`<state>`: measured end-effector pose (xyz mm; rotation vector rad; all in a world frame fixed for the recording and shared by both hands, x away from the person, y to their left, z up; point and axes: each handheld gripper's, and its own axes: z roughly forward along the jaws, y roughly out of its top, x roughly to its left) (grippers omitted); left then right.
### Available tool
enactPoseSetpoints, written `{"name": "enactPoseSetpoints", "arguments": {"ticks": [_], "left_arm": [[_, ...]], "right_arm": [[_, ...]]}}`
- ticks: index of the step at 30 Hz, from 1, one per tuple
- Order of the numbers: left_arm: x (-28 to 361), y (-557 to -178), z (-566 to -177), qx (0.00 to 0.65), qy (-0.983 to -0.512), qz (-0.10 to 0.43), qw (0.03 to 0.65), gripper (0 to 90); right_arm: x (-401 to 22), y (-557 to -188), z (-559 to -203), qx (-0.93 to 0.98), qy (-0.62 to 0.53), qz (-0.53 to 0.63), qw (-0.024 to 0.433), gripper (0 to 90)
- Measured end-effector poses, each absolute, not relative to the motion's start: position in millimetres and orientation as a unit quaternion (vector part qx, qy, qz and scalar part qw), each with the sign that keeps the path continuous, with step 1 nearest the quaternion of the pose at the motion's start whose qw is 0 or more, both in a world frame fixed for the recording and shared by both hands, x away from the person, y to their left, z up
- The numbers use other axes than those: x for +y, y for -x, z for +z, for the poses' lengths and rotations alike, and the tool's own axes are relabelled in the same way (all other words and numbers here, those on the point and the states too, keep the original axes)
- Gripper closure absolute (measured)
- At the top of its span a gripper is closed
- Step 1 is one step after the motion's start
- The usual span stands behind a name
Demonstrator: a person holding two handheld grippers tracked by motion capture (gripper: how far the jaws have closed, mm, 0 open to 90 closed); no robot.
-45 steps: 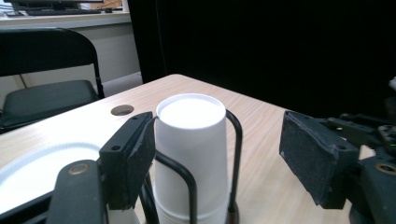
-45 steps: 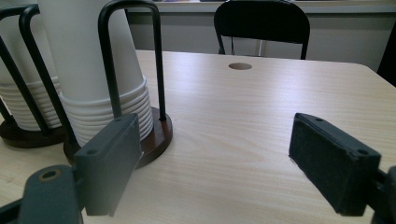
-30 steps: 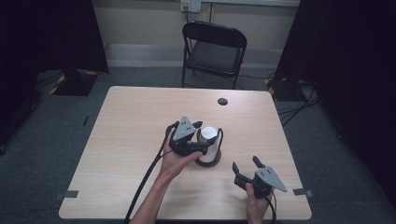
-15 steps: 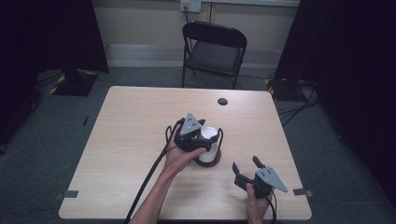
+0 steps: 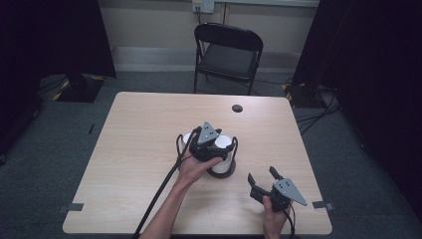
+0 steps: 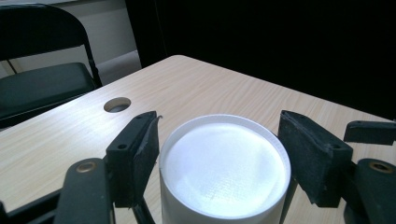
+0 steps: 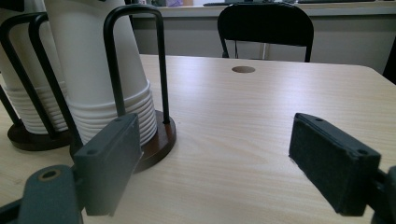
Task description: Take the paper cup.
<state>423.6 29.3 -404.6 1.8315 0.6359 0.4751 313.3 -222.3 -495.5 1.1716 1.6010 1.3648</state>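
The left tongs (image 5: 215, 147) reach forward over mid-desk (image 5: 124, 149), jaws apart either side of the top cup (image 6: 224, 168), not clearly touching it; the right tongs (image 5: 263, 180) rest low near the desk's near right edge, jaws wide apart; two wire racks (image 7: 135, 70) hold stacked white cups (image 7: 93, 60).

Black wire hoops (image 7: 135, 56) fence the cup stacks (image 7: 95, 65); the tabletop (image 5: 134, 134) around seems open.
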Motion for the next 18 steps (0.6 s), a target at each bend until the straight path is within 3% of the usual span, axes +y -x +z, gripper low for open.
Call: {"name": "enactPoseSetpoints", "arguments": {"ticks": [5, 18], "left_arm": [[29.2, -424.5, -405.9, 0.268, -0.773, 0.203, 0.538, 34.9], [30.7, -423.1, -402.4, 0.274, -0.765, 0.204, 0.546, 35.5]], "right_arm": [[-222.1, -313.2, -495.6, 0.622, -0.452, 0.530, 0.357, 16.0], [-221.9, -313.6, -495.3, 0.625, -0.452, 0.529, 0.354, 16.0]]}}
